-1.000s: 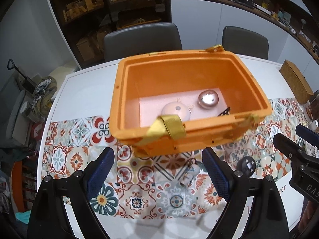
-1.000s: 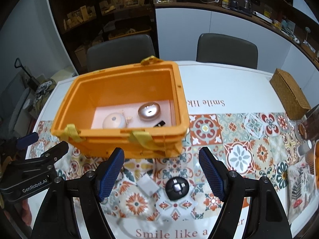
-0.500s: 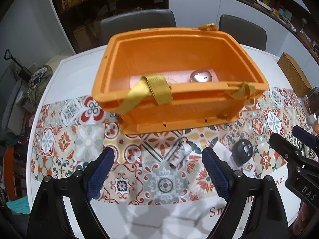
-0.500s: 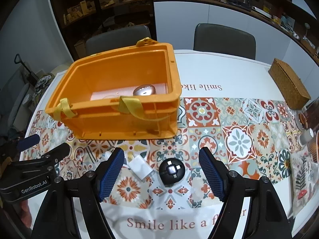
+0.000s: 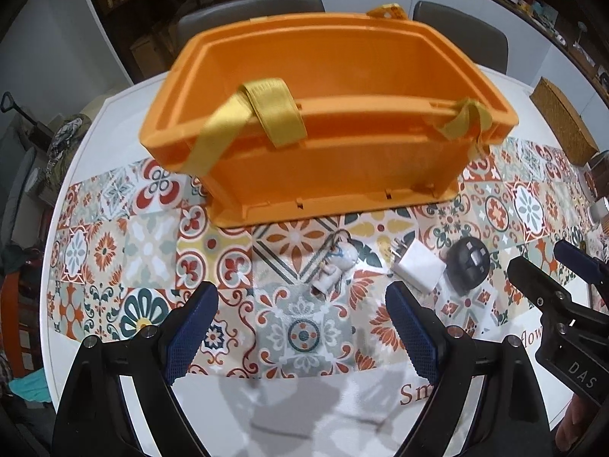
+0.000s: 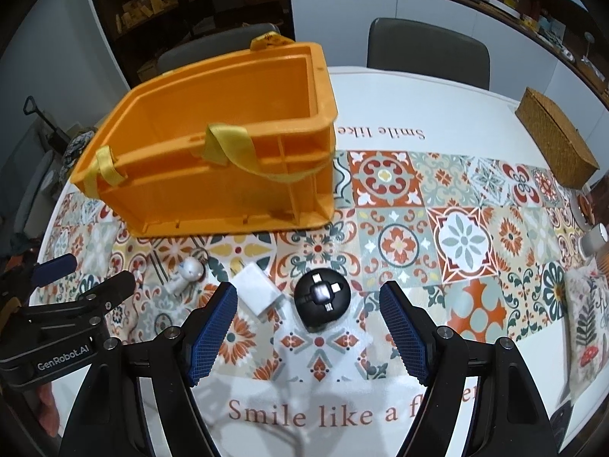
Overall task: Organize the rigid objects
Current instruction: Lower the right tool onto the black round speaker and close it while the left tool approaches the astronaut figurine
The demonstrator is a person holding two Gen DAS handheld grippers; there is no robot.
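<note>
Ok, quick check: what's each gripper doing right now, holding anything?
Left gripper: open, empty, above the small white figurine.
Right gripper: open, empty, fingers either side of the black round gadget, not touching it.

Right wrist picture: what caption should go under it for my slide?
Open right gripper hovers over a black round gadget, beside a white charger and the orange crate.

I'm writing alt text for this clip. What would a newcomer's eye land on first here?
The big orange crate with yellow straps dominates, standing at the far left of the tiled table runner. In front of it lie three small items in a row: a white figurine, a white charger and a black round gadget. Both grippers' blue-padded jaws stand open at the near edge.
</note>
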